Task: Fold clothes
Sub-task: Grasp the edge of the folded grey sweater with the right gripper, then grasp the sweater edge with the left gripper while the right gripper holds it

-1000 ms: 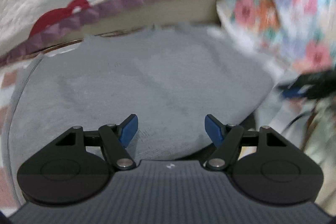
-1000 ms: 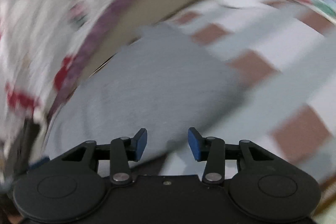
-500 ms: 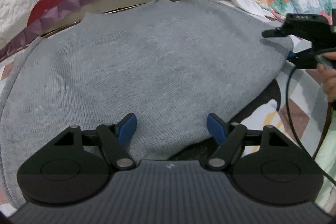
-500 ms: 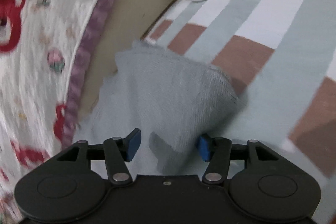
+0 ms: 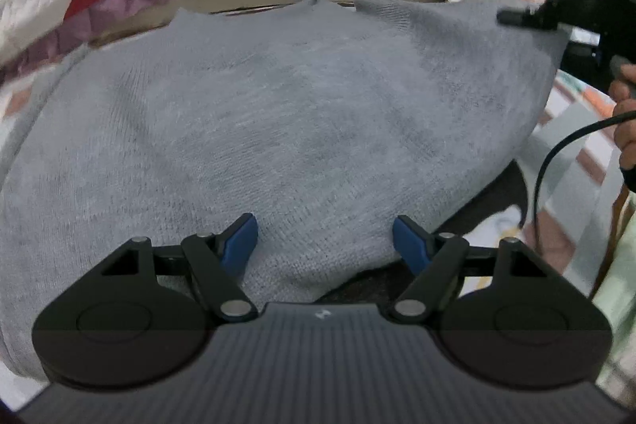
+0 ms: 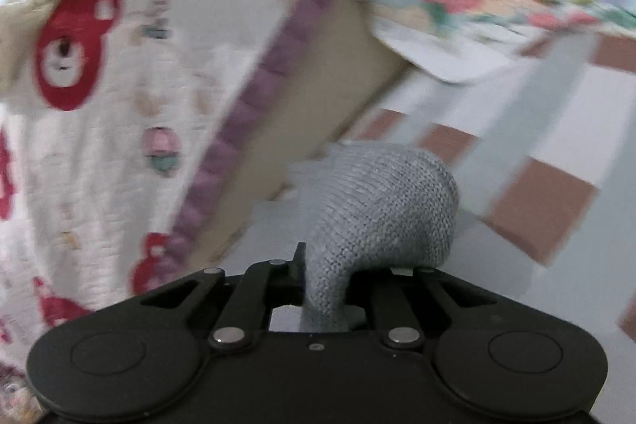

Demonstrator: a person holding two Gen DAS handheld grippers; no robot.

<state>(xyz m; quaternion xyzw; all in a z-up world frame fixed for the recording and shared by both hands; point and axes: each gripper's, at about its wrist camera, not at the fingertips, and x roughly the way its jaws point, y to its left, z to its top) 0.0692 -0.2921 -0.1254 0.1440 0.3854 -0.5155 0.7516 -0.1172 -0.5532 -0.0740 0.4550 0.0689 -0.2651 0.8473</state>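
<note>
A soft, floppy grey knitted sweater (image 5: 278, 130) is lying spread on the checked bedsheet (image 6: 556, 153), the right gripper (image 6: 330, 277) pinching its bunched edge while the left gripper (image 5: 324, 237) is hovering spread wide over the near hem.

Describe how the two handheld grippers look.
Both are black, each with two round lobes and silver pivot pins. The left gripper has blue finger pads and a ribbed grey body with a small white logo. A black cable trails from the right gripper.
</note>
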